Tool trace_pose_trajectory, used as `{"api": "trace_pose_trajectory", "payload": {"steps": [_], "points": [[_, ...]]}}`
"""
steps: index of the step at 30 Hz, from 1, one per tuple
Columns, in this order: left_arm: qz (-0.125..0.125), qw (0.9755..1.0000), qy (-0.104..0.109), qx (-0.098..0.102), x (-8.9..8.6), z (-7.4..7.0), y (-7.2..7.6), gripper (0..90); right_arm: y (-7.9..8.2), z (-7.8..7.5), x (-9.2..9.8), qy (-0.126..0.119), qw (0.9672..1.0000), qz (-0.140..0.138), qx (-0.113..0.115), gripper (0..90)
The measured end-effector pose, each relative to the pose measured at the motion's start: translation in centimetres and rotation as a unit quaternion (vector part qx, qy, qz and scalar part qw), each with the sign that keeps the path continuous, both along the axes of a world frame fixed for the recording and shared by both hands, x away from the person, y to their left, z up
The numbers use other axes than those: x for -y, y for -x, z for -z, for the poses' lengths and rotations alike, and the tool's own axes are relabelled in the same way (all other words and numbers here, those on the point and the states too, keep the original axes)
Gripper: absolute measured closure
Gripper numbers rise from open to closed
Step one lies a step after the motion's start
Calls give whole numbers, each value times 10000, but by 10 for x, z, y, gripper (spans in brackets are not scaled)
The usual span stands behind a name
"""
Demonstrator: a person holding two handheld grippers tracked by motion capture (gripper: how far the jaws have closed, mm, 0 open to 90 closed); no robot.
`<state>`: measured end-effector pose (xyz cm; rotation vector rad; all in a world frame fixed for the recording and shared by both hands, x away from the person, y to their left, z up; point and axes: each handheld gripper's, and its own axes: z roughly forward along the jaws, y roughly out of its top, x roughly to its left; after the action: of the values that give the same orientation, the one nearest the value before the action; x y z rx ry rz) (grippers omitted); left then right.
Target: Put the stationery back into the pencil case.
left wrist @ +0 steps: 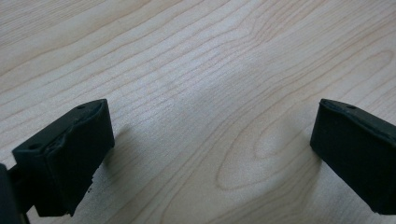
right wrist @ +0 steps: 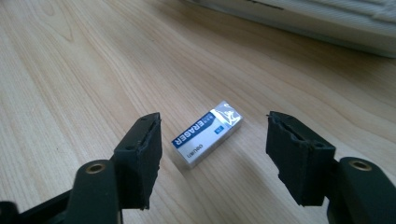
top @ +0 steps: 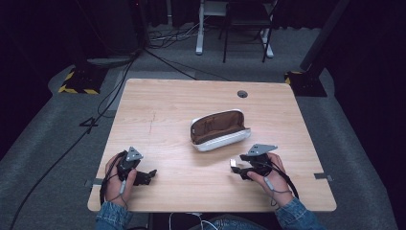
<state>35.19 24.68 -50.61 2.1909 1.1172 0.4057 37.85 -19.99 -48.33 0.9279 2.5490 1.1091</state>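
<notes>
A small white eraser (right wrist: 205, 133) with a blue label lies flat on the wooden table (right wrist: 70, 70), between the two black jaws of my right gripper (right wrist: 217, 140). The jaws stand apart on either side and do not touch it. From above, the eraser (top: 233, 163) sits at the tip of my right gripper (top: 238, 168), just in front of an open white pencil case (top: 218, 129) with a brown lining. My left gripper (top: 148, 176) rests low over the table near the front left, open, and in its own view my left gripper (left wrist: 212, 154) has bare wood between its jaws.
The pencil case's white side (right wrist: 327, 23) runs along the top of the right gripper view, close behind the eraser. A round cable hole (top: 242, 94) sits near the table's far edge. Cables and stands occupy the floor beyond.
</notes>
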Motion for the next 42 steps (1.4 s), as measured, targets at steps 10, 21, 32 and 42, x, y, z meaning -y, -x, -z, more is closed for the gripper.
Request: {"api": "trace_pose_trajectory", "payload": {"steps": [10, 21, 32, 42], "points": [[1, 10000, -1, 0, 0, 0, 0, 1, -3, 6, -12, 189, 9998, -23, -88, 459], [1, 10000, 0, -1, 0, 0, 0, 1, -8, 7, -14, 297, 9995, -17, -121, 666], [1, 10000, -1, 0, 0, 0, 0, 1, -8, 5, -14, 349, 9993, -83, -74, 739], [2, 10000, -1, -1, 0, 0, 0, 1, -2, -11, -11, 102, 9998, -160, 69, 739]]}}
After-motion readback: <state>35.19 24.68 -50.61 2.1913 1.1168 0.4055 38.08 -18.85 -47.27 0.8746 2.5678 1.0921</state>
